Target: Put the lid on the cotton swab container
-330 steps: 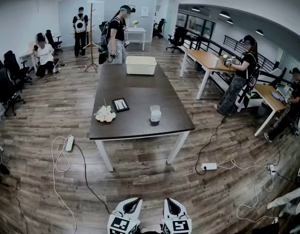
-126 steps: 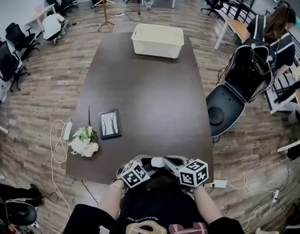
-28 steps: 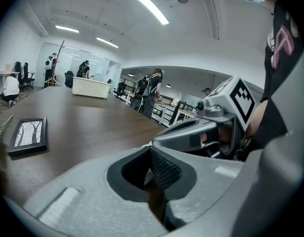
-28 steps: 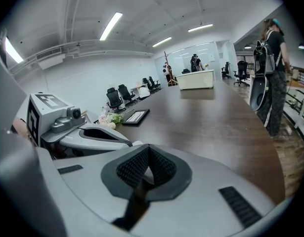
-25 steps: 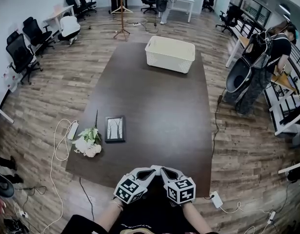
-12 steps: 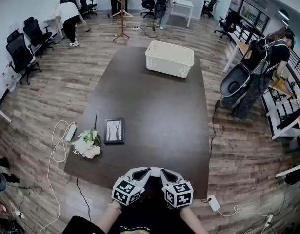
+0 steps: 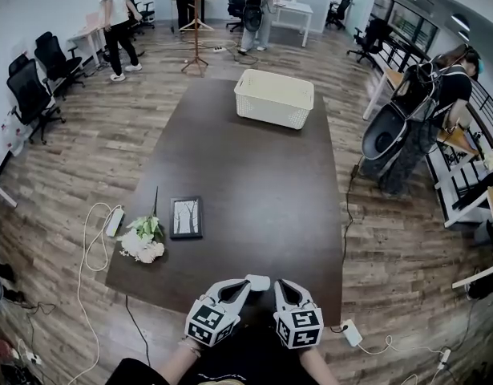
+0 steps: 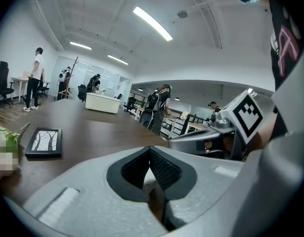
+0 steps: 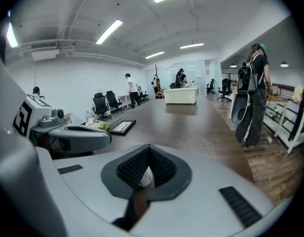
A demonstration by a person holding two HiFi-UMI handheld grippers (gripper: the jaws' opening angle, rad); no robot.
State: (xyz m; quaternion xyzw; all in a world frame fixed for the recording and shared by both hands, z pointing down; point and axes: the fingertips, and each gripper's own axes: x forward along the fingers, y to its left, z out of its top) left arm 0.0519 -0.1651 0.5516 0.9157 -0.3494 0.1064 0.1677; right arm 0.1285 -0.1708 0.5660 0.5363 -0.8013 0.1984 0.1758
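Head view: the left gripper and the right gripper hang over the near edge of the bench. Half a second ago their tips met over the cotton swab container. Now the right one has drawn aside, and a gap shows between the two. The small pale container is at that near edge, right at the left fingertips and apart from the right ones. Whether its lid is on cannot be made out.

Left gripper view: the fingers are pressed together at their tips. A pale sliver shows in the slot behind them, and the right gripper lies close on the right.

Right gripper view: these fingers also meet at their tips, with a similar pale patch in the slot. Whether anything is pinched cannot be told.
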